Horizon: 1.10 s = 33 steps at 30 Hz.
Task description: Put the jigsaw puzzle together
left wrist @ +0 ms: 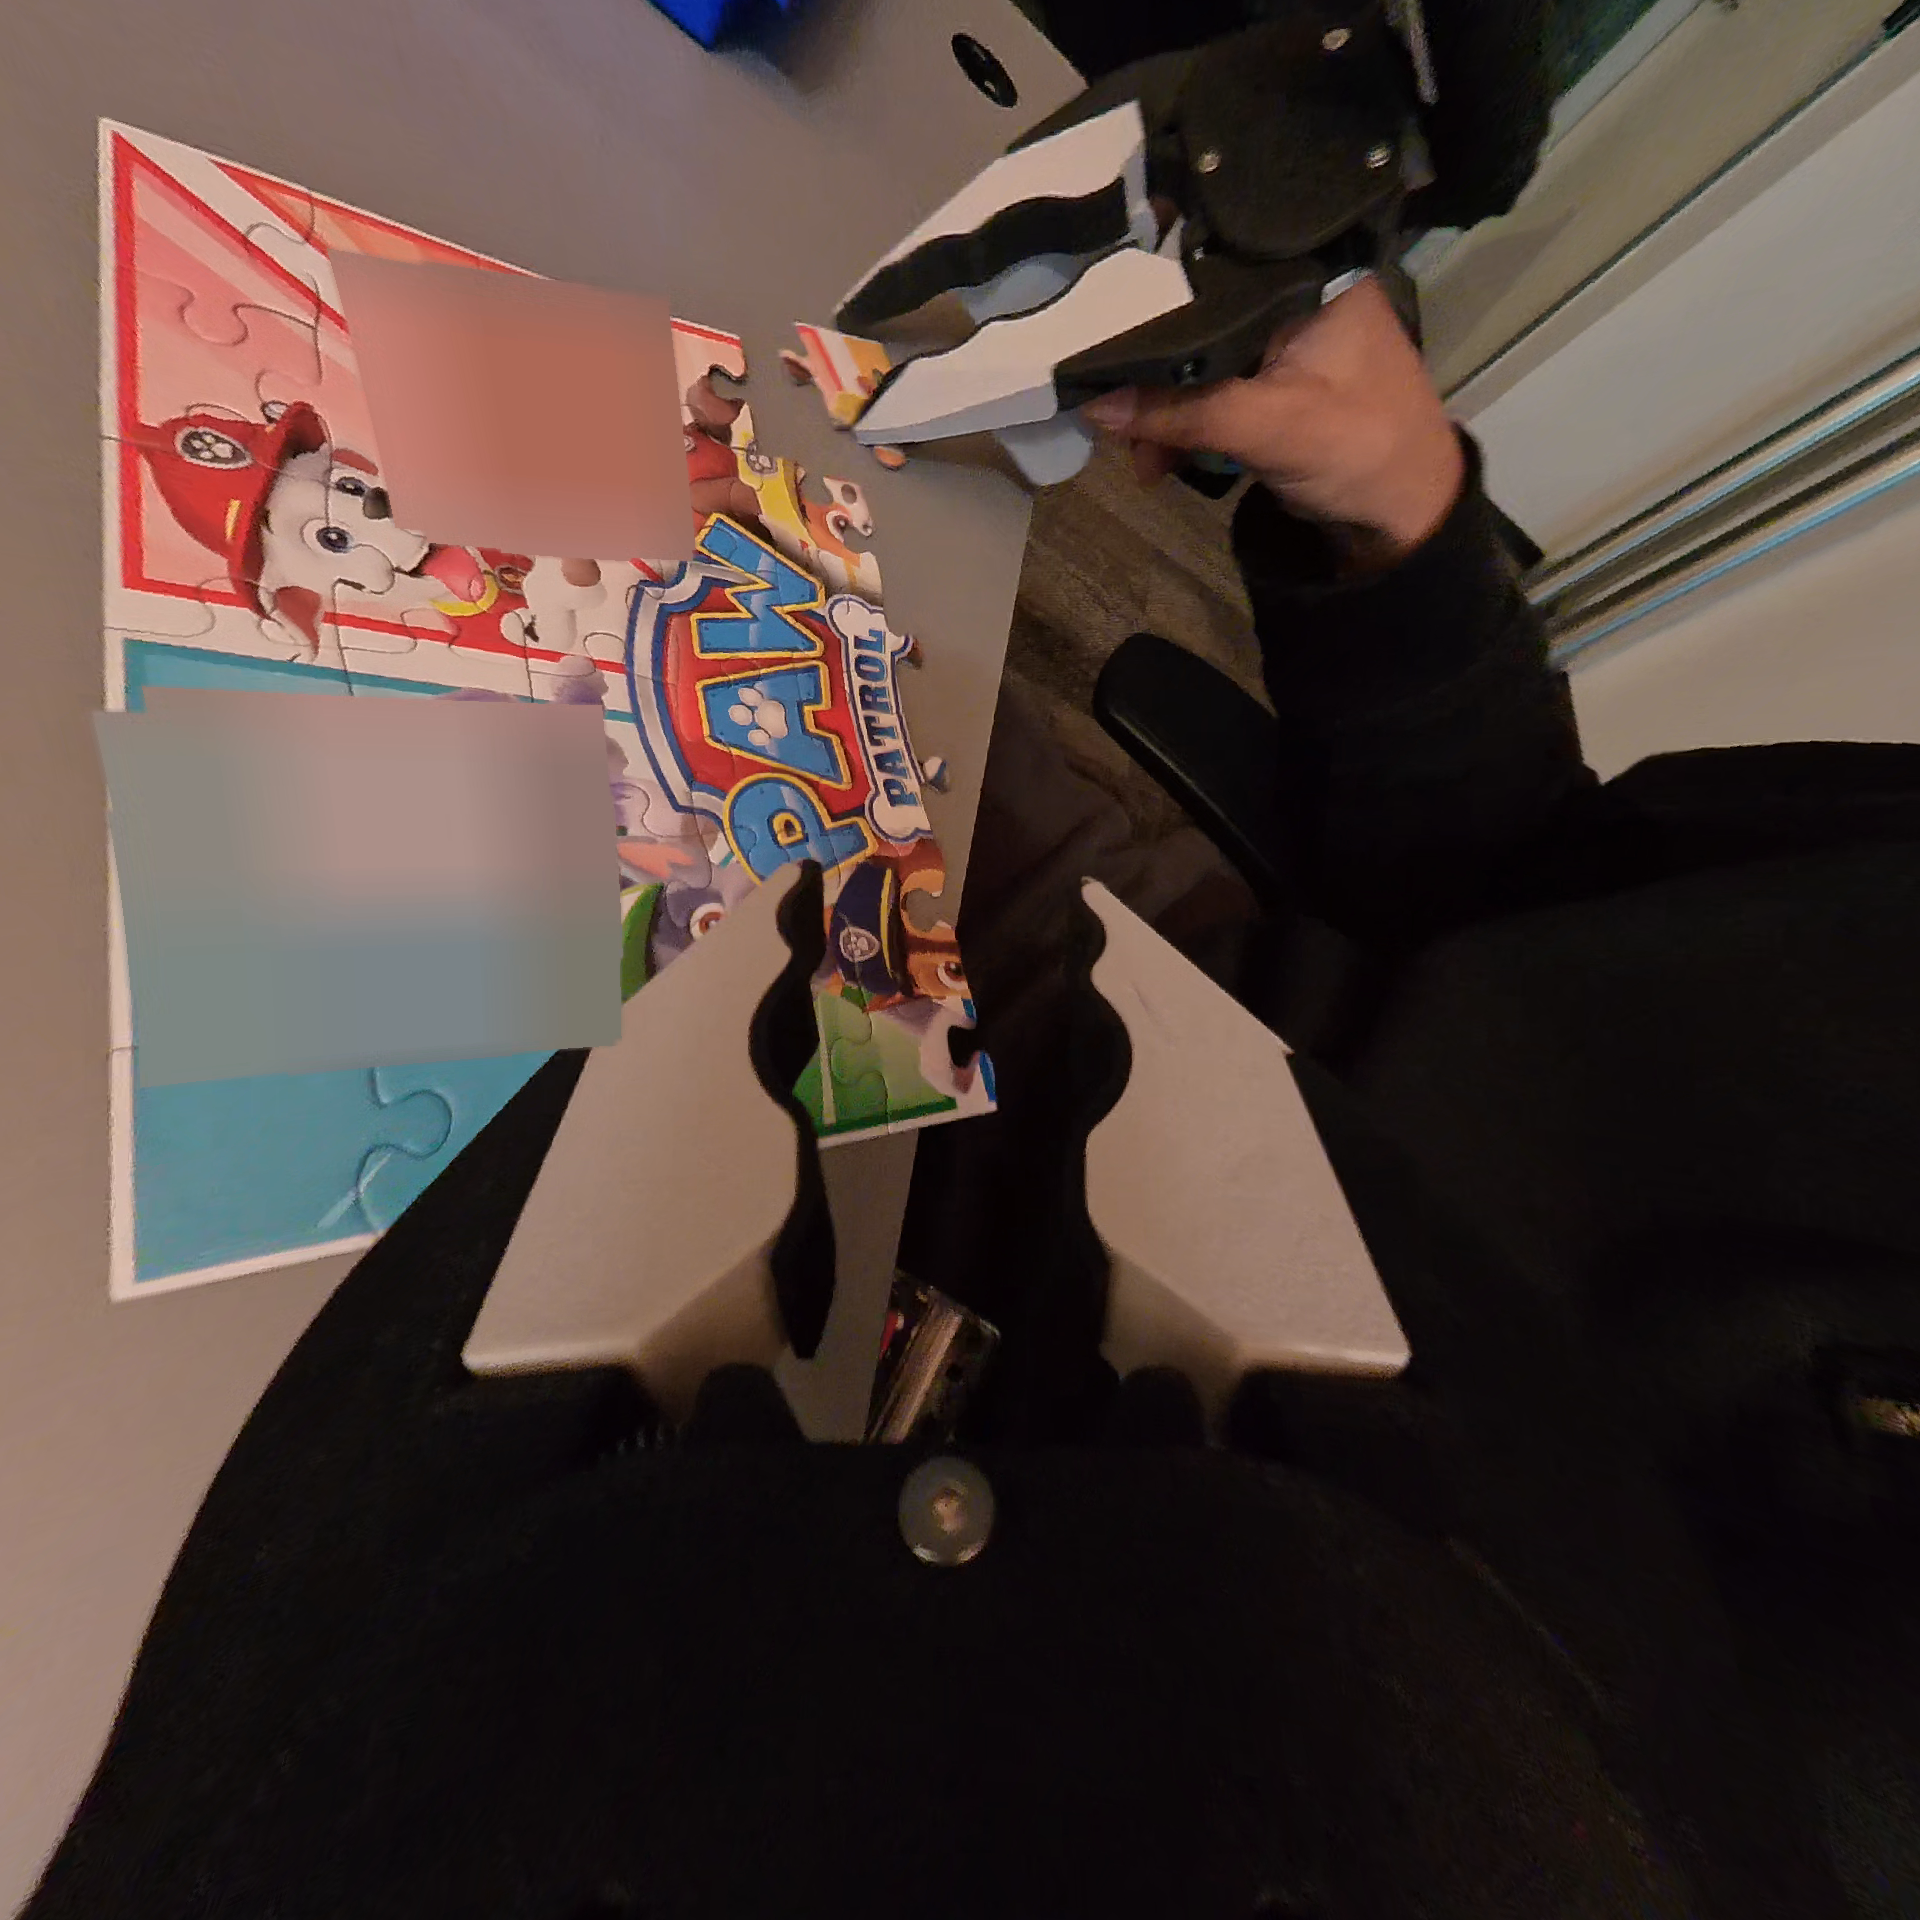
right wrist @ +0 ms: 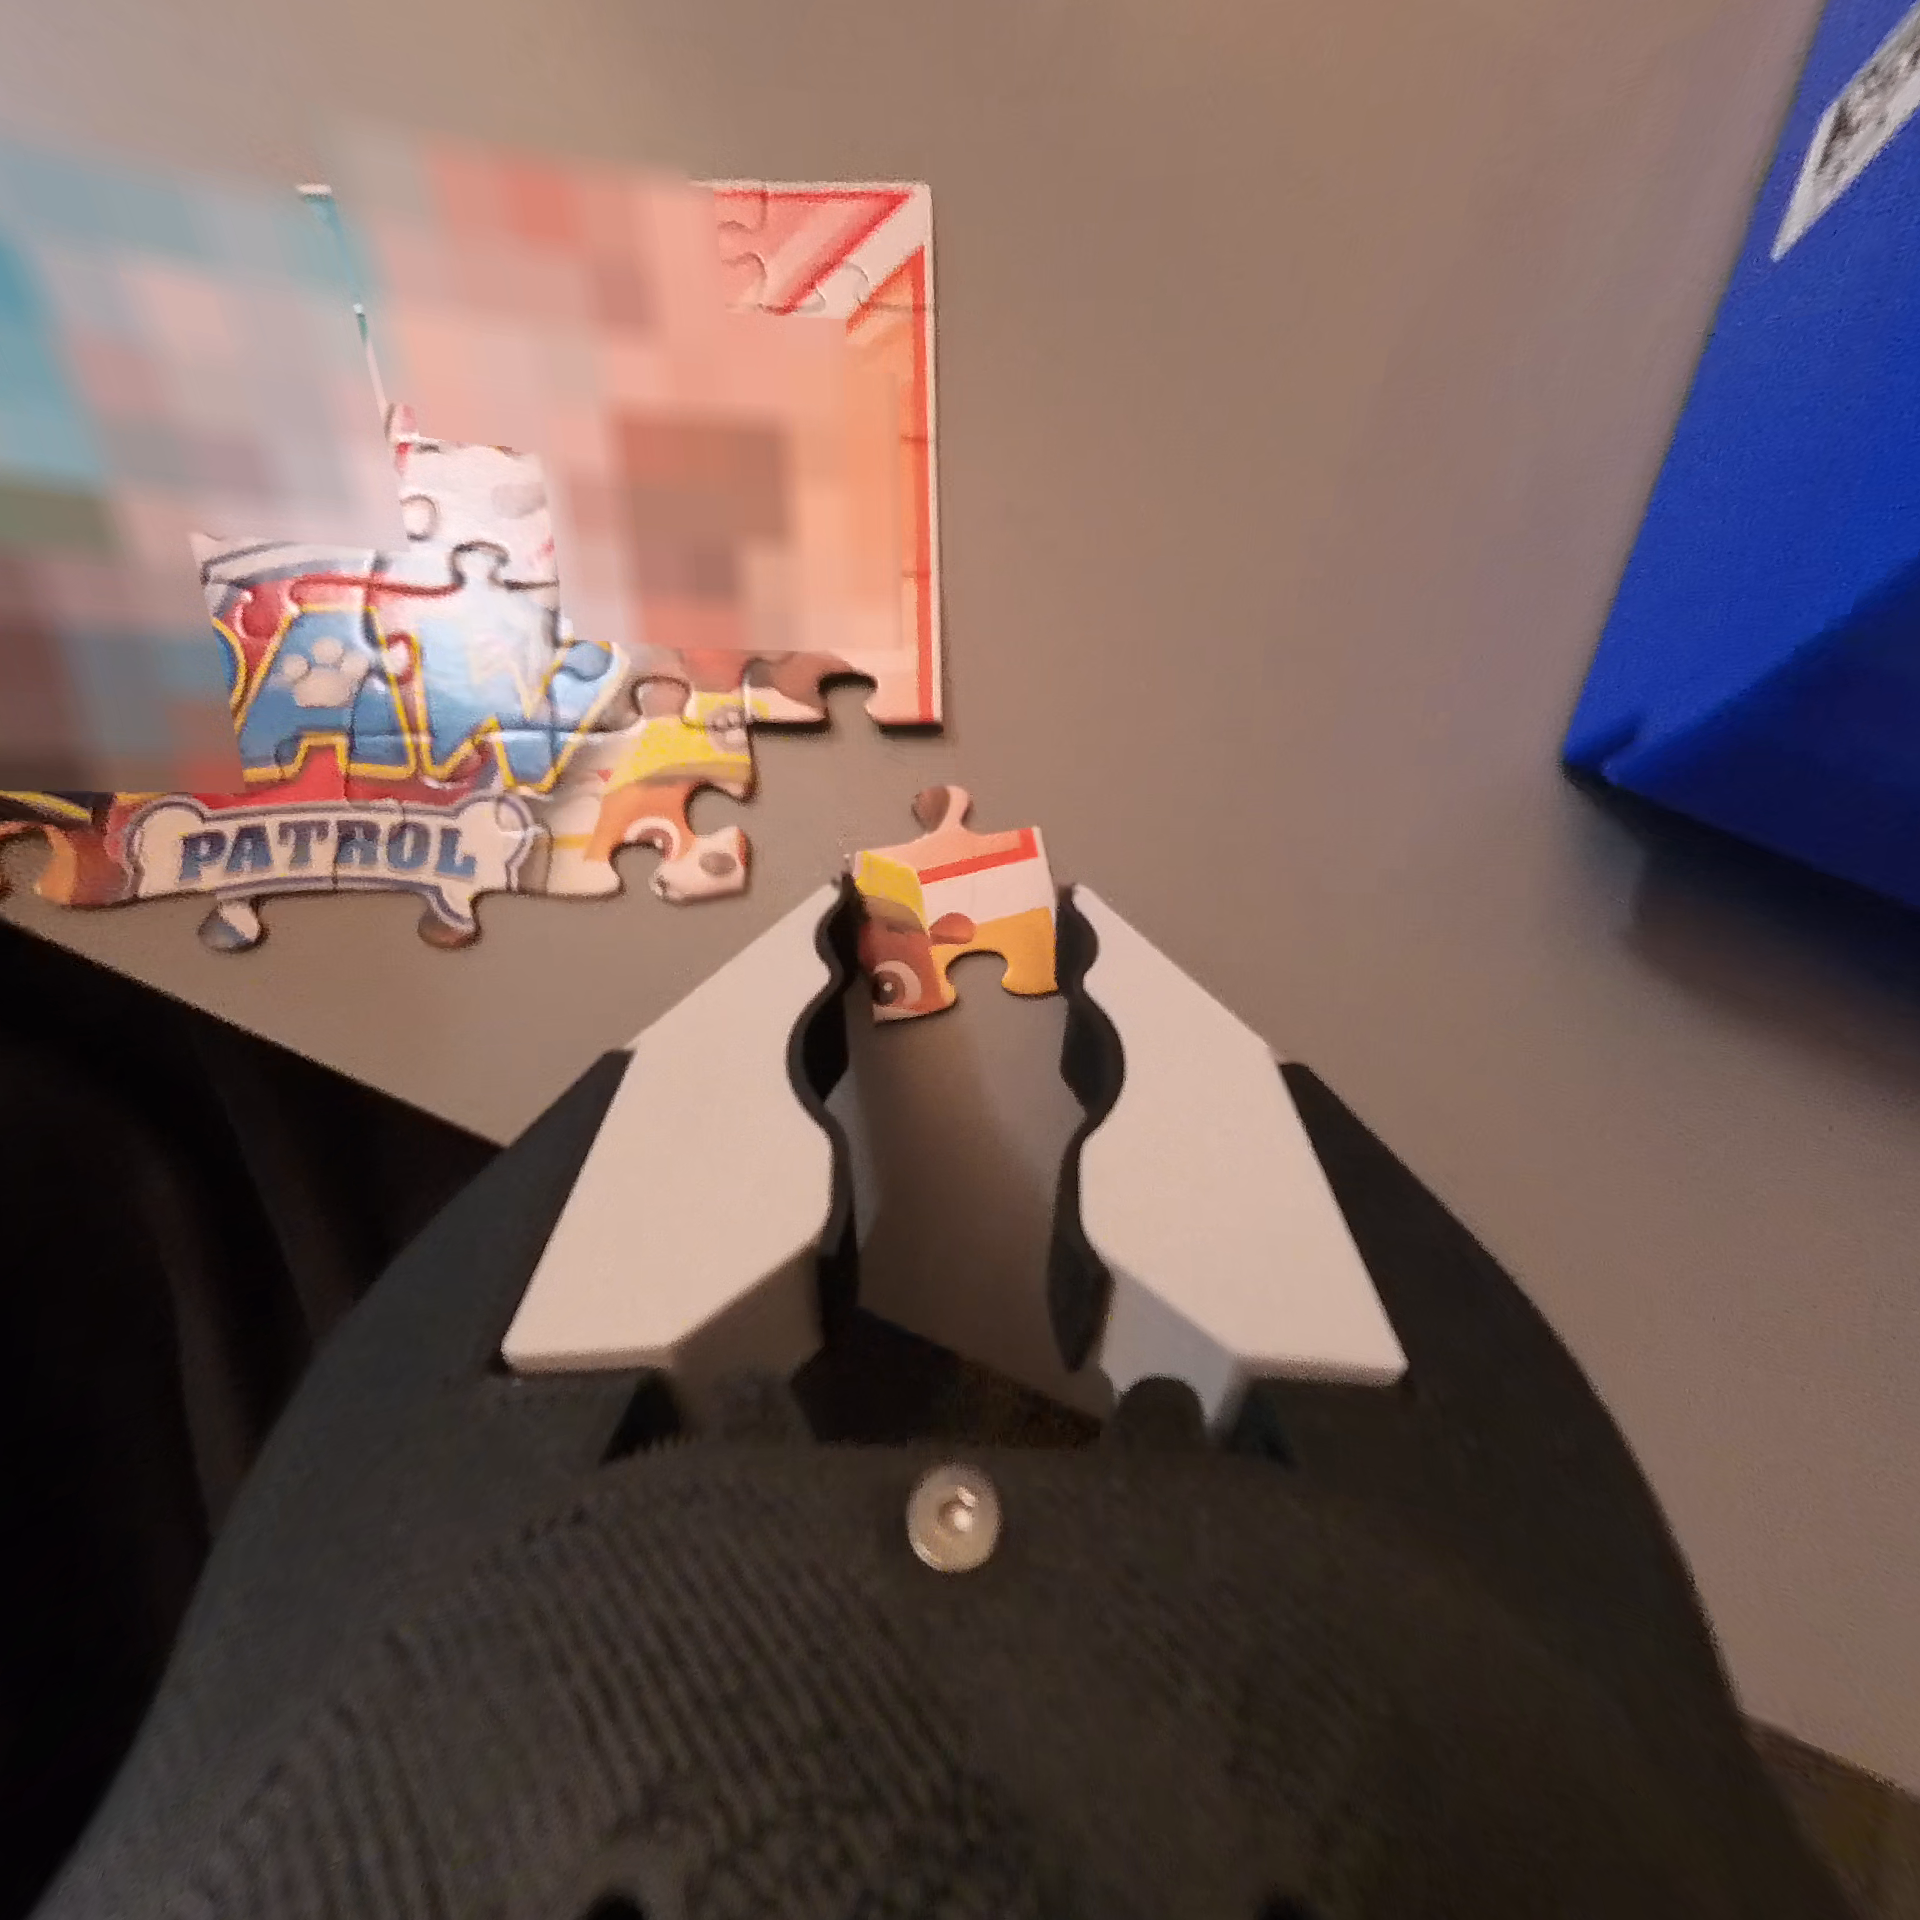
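Note:
A partly built cartoon jigsaw puzzle (left wrist: 769, 665) lies flat on the grey table (left wrist: 520, 104). My left gripper (left wrist: 945, 888) is open and empty, hovering over the puzzle's near corner and the table edge. My right gripper (right wrist: 956, 904) is shut on a loose puzzle piece (right wrist: 977, 894), red, white and yellow with a brown pup. Both pads press its side edges. The piece sits just off the puzzle's (right wrist: 416, 707) open corner. In the left wrist view the right gripper (left wrist: 873, 379) and the piece (left wrist: 831, 358) show at the puzzle's far end, held by a hand (left wrist: 1299, 416).
A blue box (right wrist: 1766, 520) stands on the table (right wrist: 1247, 520) to the right of the right gripper. Past the table edge are a black chair armrest (left wrist: 1174, 748) and dark clothing. A round cable hole (left wrist: 982, 62) lies in the table farther off. Tip to tip, the grippers are about 20 cm apart.

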Tool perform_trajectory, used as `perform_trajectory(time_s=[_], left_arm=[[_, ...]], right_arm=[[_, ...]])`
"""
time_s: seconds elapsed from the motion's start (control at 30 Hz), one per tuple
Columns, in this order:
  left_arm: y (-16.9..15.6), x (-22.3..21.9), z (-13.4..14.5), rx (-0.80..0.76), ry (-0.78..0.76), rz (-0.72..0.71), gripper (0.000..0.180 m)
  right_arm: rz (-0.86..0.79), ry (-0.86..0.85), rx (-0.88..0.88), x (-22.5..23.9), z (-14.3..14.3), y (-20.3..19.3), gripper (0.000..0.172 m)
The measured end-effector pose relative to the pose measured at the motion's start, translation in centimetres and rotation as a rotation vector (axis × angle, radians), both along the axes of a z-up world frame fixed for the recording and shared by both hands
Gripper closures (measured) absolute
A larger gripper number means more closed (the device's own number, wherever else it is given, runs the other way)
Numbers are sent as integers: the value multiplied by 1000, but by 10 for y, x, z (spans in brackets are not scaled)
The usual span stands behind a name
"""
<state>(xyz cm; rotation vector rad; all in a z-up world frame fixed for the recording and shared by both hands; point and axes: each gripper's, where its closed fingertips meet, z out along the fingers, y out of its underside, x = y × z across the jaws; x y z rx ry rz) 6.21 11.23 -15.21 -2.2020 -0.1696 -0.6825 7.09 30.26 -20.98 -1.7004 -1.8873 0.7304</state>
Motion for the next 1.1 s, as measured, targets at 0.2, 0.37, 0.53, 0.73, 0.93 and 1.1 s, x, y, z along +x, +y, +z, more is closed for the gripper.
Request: perform_trajectory(time_s=[0.2, 0.37, 0.53, 0.73, 0.93, 1.1], left_arm=[[18, -14, -39, -104, 198, 114, 121], [22, -48, -52, -171, 329, 246, 103], [16, -89, -62, -252, 509, 329, 96], [19, -121, -63, -265, 494, 377, 96], [28, -168, -63, -297, 501, 410, 93], [37, -155, -30, -107, 514, 379, 105]], right_arm=[[19, -22, -50, 22, 1, -8, 134], [63, -13, -31, 22, 0, -24, 134], [85, -17, -9, 18, -1, -33, 132], [131, -38, -13, 20, -1, -50, 131], [210, -19, -45, 8, 0, -86, 133], [300, 42, -82, -17, 1, -124, 136]])
